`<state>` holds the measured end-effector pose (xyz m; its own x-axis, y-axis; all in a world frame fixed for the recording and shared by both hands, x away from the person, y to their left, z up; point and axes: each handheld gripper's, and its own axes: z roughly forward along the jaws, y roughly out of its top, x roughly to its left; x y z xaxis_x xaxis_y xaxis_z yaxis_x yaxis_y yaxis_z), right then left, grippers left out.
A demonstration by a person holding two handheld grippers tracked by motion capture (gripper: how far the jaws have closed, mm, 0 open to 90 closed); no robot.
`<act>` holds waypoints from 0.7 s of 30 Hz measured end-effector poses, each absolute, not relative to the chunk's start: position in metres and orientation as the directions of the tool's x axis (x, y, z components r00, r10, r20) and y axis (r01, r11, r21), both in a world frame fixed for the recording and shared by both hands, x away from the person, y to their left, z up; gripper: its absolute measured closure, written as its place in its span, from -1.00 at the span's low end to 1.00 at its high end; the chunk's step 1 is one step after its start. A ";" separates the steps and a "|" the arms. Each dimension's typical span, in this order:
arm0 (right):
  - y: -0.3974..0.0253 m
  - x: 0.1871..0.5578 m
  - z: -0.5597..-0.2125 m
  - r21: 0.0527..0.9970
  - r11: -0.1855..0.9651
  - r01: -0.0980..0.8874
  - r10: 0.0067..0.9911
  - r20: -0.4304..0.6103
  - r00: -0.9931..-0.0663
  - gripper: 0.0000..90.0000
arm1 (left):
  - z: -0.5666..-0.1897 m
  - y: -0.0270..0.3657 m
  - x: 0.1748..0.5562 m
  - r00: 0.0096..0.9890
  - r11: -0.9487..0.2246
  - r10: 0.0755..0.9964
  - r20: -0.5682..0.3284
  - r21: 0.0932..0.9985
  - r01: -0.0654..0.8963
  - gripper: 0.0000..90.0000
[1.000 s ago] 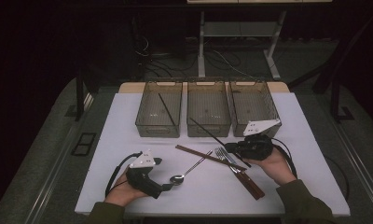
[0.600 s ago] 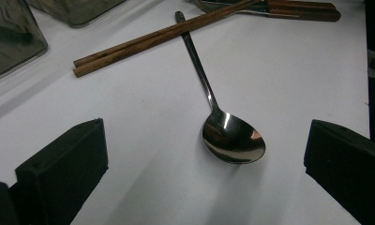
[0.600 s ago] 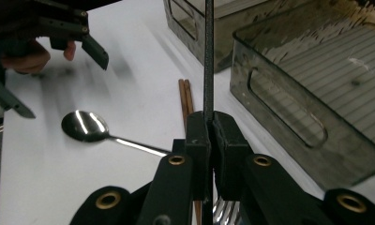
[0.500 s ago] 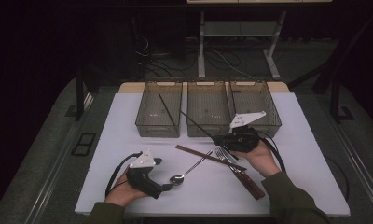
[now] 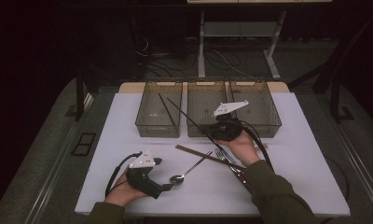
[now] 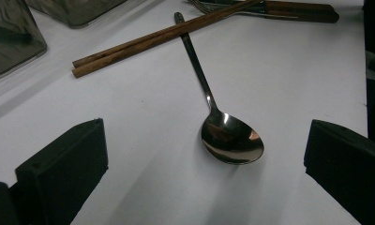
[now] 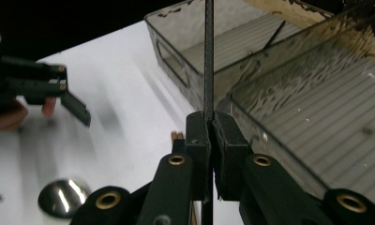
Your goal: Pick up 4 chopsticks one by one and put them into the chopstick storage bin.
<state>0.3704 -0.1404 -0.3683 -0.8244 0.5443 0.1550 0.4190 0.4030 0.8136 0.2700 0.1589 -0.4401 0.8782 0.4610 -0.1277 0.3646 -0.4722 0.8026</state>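
Black chopstick [image 7: 208, 56] clamped, right hand-held gripper [image 7: 212, 140] | left [image 6: 204, 159] apart, spoon [image 6: 225, 136] between | bin-edge [image 7: 209, 101] perhaps touching

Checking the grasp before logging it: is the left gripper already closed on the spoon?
No: the left gripper has its jaws wide apart, with the spoon lying untouched on the table between them.

I am looking over everything in front of me and I am finding no readable writing, label, brand, number or sign on any of it.
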 end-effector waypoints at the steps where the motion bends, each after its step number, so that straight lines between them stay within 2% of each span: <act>1: -0.138 0.373 -0.367 0.814 0.403 0.418 0.545 0.154 -0.824 0.90 | -0.440 0.158 0.270 0.876 -0.463 0.464 -0.134 0.806 0.368 -1.00; 21: -0.082 0.419 -0.341 0.828 0.353 0.436 0.595 0.161 -0.787 0.90 | -0.440 0.159 0.270 0.881 -0.453 0.455 -0.133 0.817 0.357 -1.00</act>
